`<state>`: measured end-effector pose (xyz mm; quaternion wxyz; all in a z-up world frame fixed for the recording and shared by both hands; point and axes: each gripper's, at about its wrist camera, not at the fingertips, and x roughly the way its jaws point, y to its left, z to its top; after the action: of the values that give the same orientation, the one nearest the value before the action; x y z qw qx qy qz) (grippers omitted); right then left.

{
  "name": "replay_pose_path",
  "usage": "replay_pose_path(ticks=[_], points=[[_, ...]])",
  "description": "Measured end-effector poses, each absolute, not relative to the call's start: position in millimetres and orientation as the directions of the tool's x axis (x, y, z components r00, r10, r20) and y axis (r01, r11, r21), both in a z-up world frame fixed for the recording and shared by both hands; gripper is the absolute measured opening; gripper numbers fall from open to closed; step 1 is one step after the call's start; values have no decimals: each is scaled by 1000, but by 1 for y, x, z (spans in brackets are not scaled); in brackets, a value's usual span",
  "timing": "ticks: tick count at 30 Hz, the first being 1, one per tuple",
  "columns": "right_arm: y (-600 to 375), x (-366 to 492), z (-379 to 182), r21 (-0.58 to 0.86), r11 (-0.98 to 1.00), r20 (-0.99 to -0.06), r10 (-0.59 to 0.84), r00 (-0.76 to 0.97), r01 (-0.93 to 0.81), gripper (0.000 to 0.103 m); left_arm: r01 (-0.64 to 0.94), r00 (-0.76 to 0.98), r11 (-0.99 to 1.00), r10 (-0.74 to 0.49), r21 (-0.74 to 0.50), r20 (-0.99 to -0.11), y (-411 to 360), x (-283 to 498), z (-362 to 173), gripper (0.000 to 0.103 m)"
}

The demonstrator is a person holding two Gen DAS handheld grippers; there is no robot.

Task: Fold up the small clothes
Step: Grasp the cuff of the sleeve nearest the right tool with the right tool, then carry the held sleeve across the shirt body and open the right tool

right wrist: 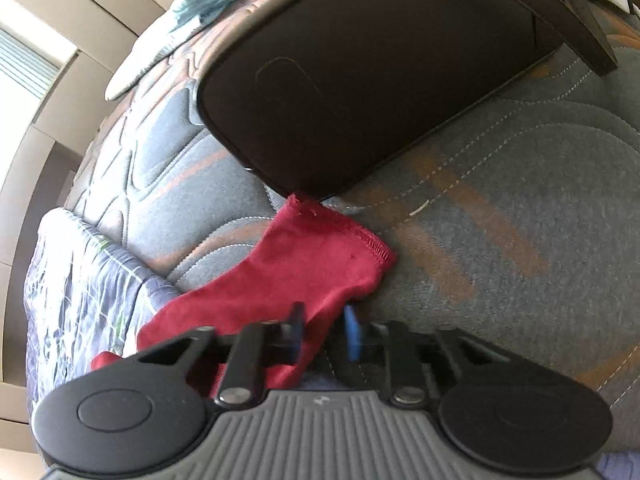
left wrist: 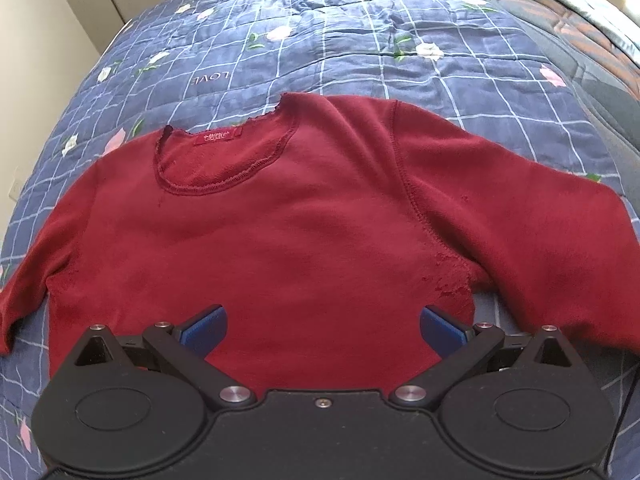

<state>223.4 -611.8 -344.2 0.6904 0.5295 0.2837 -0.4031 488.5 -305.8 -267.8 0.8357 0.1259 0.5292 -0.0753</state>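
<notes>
Left gripper (left wrist: 323, 330): jaws spread, red top (left wrist: 304, 232) flat just ahead. Right gripper (right wrist: 324, 332): jaws pinched on its sleeve (right wrist: 304, 264); black bag (right wrist: 360, 80) beyond.

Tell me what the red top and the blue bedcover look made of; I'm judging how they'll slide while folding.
The red top looks like soft, matte fleece or brushed knit: fuzzy nap, overlocked seams, a frayed patch near the armpit. The blue bedcover looks like smooth printed woven fabric, probably cotton or polyester, quilted: puckered stitch lines and a slight sheen.
</notes>
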Motion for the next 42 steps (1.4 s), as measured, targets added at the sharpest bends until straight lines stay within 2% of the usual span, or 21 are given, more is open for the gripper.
replay_pose_path(ticks=[2,3,11,18,21,25,31,37,42], points=[[-609,224,-338,503,148,-806,-277,523,852,7,271,433,954,-1,129,-901,-302,488,-269,102],[-608,223,-333,505,169,-795,-290,532,846,6,274,436,953,-4,129,-900,-300,488,-269,102],[-583,242,-265,451,424,-674,-415,611,785,6,261,424,962,-39,81,-905,-270,490,-271,102],[-568,300,-186,280,641,-509,-532,677,715,6,242,456,969,-70,48,-887,-218,494,-250,102],[-552,328,-152,222,737,-430,-514,743,638,6,223,478,974,-68,46,-876,-189,498,-240,102],[-504,375,-122,162,858,-368,-405,837,487,6,188,497,981,-57,43,-866,-150,504,-231,102],[-396,452,-116,71,984,-373,-123,920,161,6,105,509,993,-7,53,-861,-89,513,-224,102],[-281,496,-163,113,974,-502,228,835,-197,6,29,525,999,16,37,-851,-35,518,-221,102],[-217,509,-241,149,941,-639,327,697,-305,6,-2,528,1000,22,24,-849,-8,519,-234,102]])
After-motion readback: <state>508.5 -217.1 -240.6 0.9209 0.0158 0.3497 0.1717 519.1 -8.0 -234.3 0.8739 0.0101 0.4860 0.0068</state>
